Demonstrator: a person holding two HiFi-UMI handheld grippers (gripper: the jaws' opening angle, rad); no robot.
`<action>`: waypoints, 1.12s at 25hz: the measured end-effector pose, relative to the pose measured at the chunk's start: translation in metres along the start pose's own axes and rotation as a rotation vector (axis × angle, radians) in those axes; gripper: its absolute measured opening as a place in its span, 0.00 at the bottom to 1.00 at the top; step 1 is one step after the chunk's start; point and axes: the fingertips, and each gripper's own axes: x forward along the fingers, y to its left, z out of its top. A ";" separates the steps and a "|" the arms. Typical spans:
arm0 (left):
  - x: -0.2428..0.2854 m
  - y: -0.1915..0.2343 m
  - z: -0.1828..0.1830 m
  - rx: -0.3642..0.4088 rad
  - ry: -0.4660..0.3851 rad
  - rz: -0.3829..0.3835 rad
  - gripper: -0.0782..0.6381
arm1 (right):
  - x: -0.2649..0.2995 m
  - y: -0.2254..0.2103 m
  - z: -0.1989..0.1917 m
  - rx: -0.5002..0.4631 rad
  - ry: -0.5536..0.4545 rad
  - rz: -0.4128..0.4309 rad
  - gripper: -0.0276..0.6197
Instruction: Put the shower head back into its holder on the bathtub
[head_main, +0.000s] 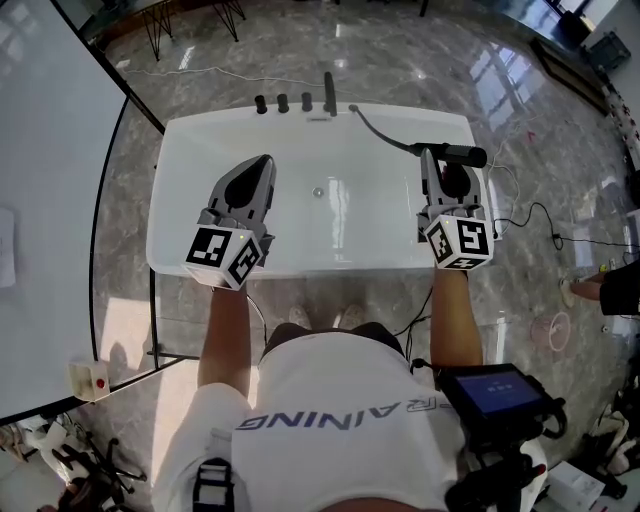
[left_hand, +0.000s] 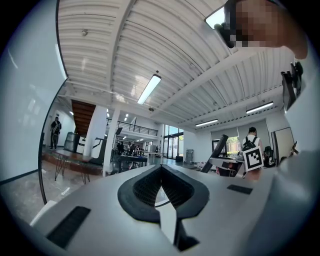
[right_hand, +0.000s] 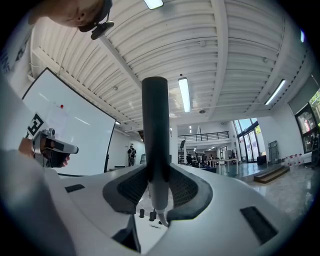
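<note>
At 12 o'clock from the person stands one white bathtub (head_main: 190, 150), a glossy rounded rectangle with a small round drain (head_main: 318, 191) near its middle. Along its 12 o'clock rim sit four dark fittings: three short round knobs (head_main: 283, 102) and one taller slim post (head_main: 329, 92). One thin dark hose (head_main: 385, 132) curves from the rim beside the post toward 2 o'clock.

At the hose's end is the shower head (head_main: 464, 155), a smooth dark cylinder shaped like a stick. It lies crosswise over the tub's 2 o'clock corner, well apart from the fittings. The right tongs (head_main: 430, 156) are clamped on it. In the right gripper view it stands upright between the ribbed dark pads, its lower end paler grey.

The left tongs (head_main: 266, 160) hover over the tub at 10 o'clock. Their two jaws are pressed together with nothing between them, the ribbed pads meeting in a single seam. Each of the two tongs has a pale grey shell and carries one cube with black-and-white square markers.

Around the tub spreads a polished grey floor (head_main: 400, 50) with marble veining. One flat whiteboard (head_main: 40, 200) stands at 9 o'clock.
</note>
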 end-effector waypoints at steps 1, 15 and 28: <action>0.000 0.000 -0.001 0.000 0.001 0.000 0.13 | 0.001 0.001 0.000 0.001 0.000 0.000 0.25; 0.027 -0.038 -0.013 0.007 0.038 0.046 0.13 | 0.002 -0.043 -0.005 0.050 -0.031 0.047 0.25; 0.052 -0.038 -0.027 0.034 0.043 0.056 0.13 | 0.027 -0.060 -0.020 0.077 -0.057 0.066 0.25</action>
